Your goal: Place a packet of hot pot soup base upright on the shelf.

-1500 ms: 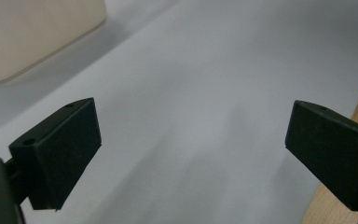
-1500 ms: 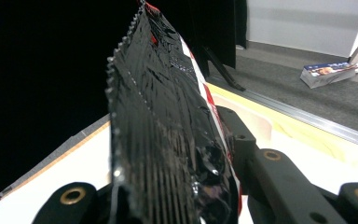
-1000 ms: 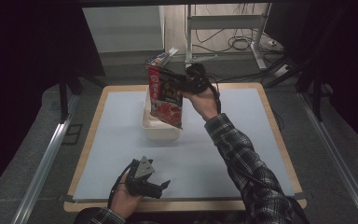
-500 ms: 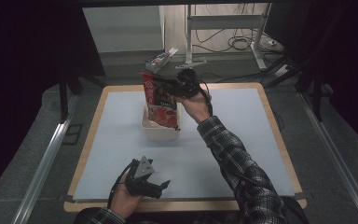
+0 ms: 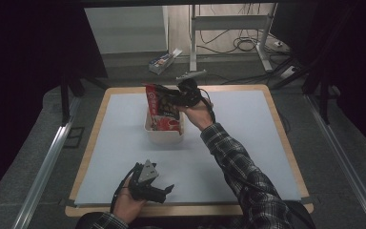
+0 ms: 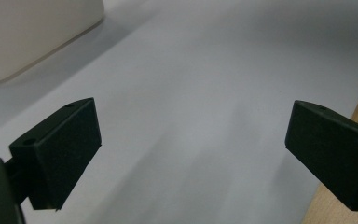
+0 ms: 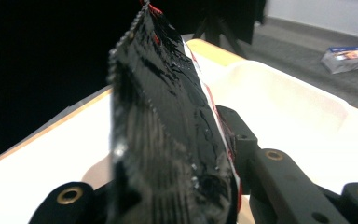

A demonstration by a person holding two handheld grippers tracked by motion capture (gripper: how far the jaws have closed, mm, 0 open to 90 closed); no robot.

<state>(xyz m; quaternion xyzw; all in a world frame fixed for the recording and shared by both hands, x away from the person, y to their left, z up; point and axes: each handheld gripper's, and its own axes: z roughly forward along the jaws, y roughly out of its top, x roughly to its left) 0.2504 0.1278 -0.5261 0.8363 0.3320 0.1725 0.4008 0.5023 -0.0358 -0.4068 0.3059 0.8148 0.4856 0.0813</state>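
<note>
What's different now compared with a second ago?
The right gripper has carried the red snack bag downward, so its lower end now sits inside the white tub. The jaws are still clamped on the bag. The left gripper has stayed put, open, near the table's front edge.

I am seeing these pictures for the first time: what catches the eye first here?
The red snack bag stands out most: the right gripper holds it upright over the white tub at the far middle of the table. At the near edge, the left gripper rests on the table with its jaws wide apart and nothing between them.
</note>
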